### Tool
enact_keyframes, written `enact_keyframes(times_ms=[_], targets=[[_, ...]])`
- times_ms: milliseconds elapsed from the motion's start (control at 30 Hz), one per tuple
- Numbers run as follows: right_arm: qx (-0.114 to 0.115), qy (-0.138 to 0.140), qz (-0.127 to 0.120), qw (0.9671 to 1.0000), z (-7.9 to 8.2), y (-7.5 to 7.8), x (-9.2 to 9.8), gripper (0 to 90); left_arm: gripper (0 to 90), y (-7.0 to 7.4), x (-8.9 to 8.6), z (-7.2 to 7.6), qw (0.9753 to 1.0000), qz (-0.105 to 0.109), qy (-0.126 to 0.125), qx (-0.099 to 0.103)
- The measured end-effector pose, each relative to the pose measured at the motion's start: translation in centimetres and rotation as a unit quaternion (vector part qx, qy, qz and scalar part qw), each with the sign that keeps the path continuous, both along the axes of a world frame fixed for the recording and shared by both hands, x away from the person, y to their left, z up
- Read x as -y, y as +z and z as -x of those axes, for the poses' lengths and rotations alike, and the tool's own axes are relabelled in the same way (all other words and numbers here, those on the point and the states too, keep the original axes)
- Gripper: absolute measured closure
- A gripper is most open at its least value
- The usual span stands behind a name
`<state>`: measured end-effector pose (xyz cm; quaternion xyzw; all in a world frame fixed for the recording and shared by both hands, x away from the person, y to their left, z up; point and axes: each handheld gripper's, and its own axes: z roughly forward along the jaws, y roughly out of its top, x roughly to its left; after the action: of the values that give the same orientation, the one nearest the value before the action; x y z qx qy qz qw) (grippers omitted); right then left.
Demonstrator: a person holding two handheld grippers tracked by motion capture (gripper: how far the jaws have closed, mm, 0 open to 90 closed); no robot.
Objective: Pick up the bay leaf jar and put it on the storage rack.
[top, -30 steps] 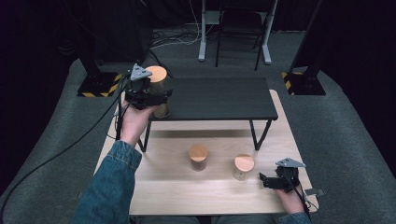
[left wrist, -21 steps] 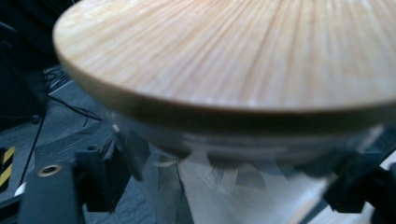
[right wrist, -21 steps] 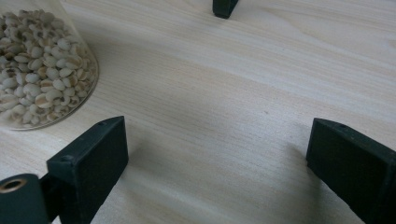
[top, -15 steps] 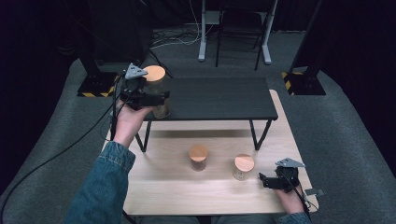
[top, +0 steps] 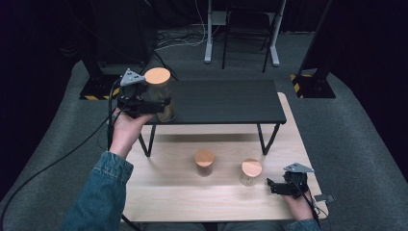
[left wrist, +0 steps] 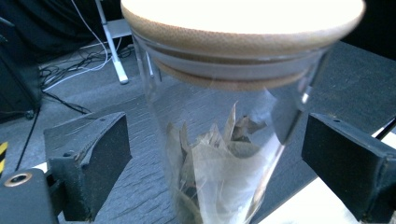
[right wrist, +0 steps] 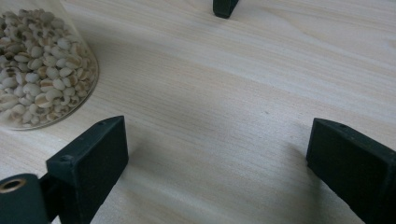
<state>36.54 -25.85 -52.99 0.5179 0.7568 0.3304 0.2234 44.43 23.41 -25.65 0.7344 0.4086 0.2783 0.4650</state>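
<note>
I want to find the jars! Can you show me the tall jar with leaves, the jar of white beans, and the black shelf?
tall jar with leaves [left wrist: 219, 154], left gripper view, glass wall
jar of white beans [right wrist: 37, 70], right gripper view, glass side
black shelf [top: 226, 101], high view, bare top

Jar [left wrist: 233, 116] w/ leaves btwn wide-apart jaws.
</note>
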Motion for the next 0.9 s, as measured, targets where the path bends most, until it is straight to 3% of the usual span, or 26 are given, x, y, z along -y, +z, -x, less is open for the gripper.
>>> enact_keyframes(times_ms=[400,567,733,900], targets=[[-0.001,-0.001,-0.002,1.0000,0.1,0.0,0.0,4.6,7.0,0.6,-2.6,2.4,0.9995,-0.018,0.018,0.016],[-0.001,-0.001,-0.002,1.0000,0.1,0.0,0.0,4.6,7.1,0.2,-4.0,3.7,0.9993,-0.024,0.024,0.016],[-0.001,-0.002,-0.001,1.0000,0.1,0.0,0.0,4.6,7.1,-0.4,-5.1,5.0,0.9993,-0.019,0.024,0.022],[-0.001,-0.003,0.000,1.0000,0.1,0.0,0.0,4.6,7.2,-1.7,-5.8,6.1,0.9994,0.002,0.023,0.026]])
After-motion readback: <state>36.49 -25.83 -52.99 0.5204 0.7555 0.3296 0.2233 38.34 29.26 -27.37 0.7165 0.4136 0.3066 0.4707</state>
